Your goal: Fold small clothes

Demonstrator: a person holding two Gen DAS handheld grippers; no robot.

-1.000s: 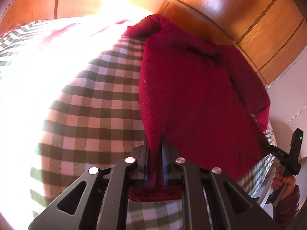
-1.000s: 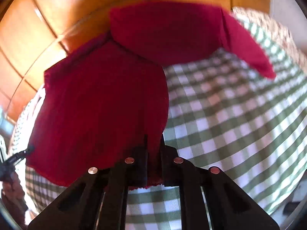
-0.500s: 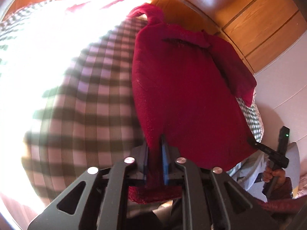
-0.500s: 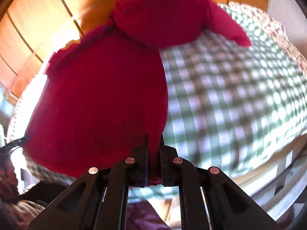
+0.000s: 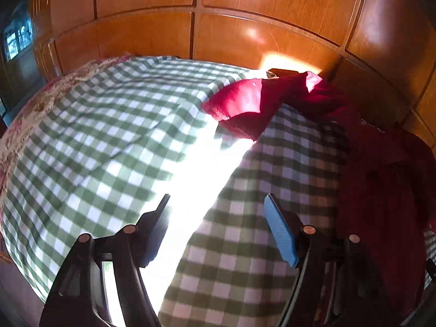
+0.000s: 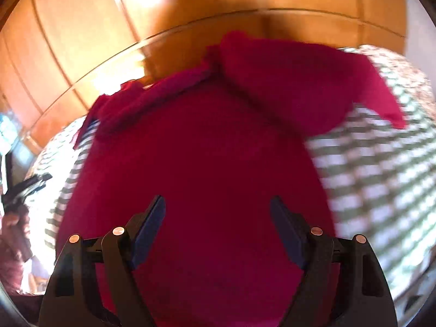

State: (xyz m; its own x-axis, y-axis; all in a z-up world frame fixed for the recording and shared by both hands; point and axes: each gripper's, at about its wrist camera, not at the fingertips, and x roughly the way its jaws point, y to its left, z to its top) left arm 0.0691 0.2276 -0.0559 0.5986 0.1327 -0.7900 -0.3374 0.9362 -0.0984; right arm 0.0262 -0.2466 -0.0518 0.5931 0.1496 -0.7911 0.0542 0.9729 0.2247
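Observation:
A dark red sweater (image 6: 207,163) lies flat on the green-and-white checked bedcover (image 5: 109,141). In the right wrist view its body fills the middle and one sleeve (image 6: 313,81) reaches to the far right. My right gripper (image 6: 218,207) is open and empty just above the sweater's body. In the left wrist view the sweater (image 5: 381,190) lies along the right side with a sleeve (image 5: 245,106) spread toward the middle. My left gripper (image 5: 218,207) is open and empty over the bare checked cover, left of the sweater.
Wooden wardrobe panels (image 5: 245,27) stand behind the bed. A floral quilt edge (image 5: 32,109) runs along the bed's left side. A bright sun patch (image 5: 196,179) crosses the cover. The left hand with its gripper (image 6: 24,190) shows at the left of the right wrist view.
Both grippers were shut on the sweater's hem; both have opened and let go. The left gripper has swung left onto bare cover. The sweater now lies flat.

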